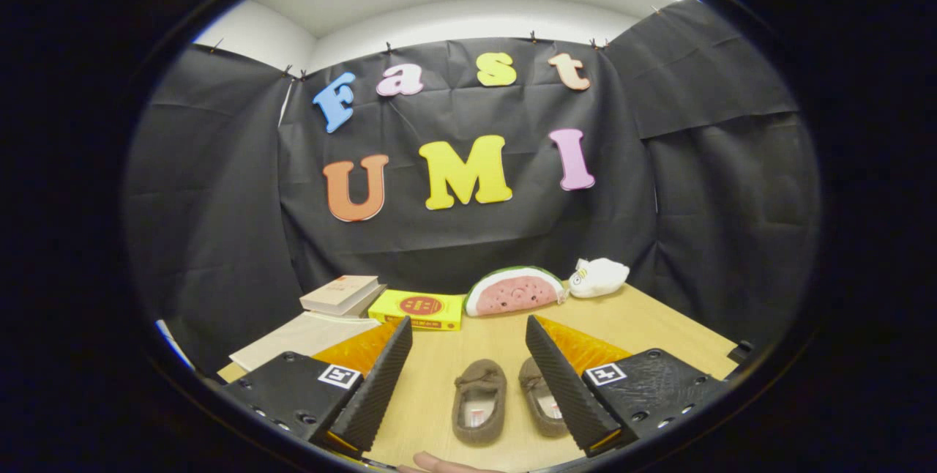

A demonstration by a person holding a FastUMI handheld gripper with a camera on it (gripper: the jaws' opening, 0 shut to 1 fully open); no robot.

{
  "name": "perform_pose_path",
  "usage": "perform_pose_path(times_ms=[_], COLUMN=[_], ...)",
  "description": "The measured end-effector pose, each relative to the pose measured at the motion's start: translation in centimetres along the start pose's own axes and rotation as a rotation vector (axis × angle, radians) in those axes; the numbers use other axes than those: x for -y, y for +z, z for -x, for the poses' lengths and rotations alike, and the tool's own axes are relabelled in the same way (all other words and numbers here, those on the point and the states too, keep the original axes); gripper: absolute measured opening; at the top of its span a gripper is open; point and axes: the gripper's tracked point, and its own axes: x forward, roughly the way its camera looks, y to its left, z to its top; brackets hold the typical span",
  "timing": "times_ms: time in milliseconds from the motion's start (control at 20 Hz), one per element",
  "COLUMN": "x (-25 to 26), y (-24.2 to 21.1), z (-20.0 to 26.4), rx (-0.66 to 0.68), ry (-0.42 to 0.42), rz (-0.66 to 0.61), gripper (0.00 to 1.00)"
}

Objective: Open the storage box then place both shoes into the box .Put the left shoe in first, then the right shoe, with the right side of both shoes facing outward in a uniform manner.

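In the gripper view we find ourselves at the very start of the job, as far as we can judge: the gripper (468, 378) hangs above the bench (644, 326) with its fingers spread wide and nothing between them pressed or held. Both shoes lie on the bench, side by side and just apart, in the gap between the fingers: the left shoe (479, 400) nearer the left finger, the right shoe (540, 403) partly tucked behind the right finger. We take these sides from how they lie, toes pointing away from us, and cannot be sure of it. Neither shoe is in any box, so we reckon that opening the storage box, placing the left shoe and then the right, each with its right side outward, are all left to do. We cannot pick out with confidence which thing is the storage box. Counting what stands beyond the fingers along the booth wall: one book (342, 294) resting on one pale flat board or lid (304, 337), one yellow box (419, 310) lying flat just beside it, one watermelon-slice plush (512, 291), and one white plush toy (599, 277) next to that. That gives two shoes and one of everything else. One fingertip of a person's hand (443, 464) shows below the shoes.
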Motion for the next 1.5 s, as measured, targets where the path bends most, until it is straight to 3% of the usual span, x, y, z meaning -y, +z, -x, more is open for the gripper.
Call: perform_pose_path(times_ms=[150, 450, 750, 1000, 1300, 1400, 1500], x=[-0.9, -4.6, -12.1, -13.4, -15.3, -15.6, -15.8], y=[-1.6, -4.7, -8.8, -12.1, -14.0, -14.3, -13.6], z=[-1.5, -5.9, -8.7, -11.4, -12.5, -12.3, -11.9], rx=[-0.042, -0.162, -0.412, -0.591, -0.709, -0.743, -0.751], ry=[0.047, 0.253, 0.611, 0.664, 0.744, 0.752, 0.763], rz=[-0.016, -0.084, -0.252, -0.408, -0.62, -0.66, -0.702], gripper=[0.95, 0.95, 0.95, 0.95, 0.95, 0.93, 0.79])
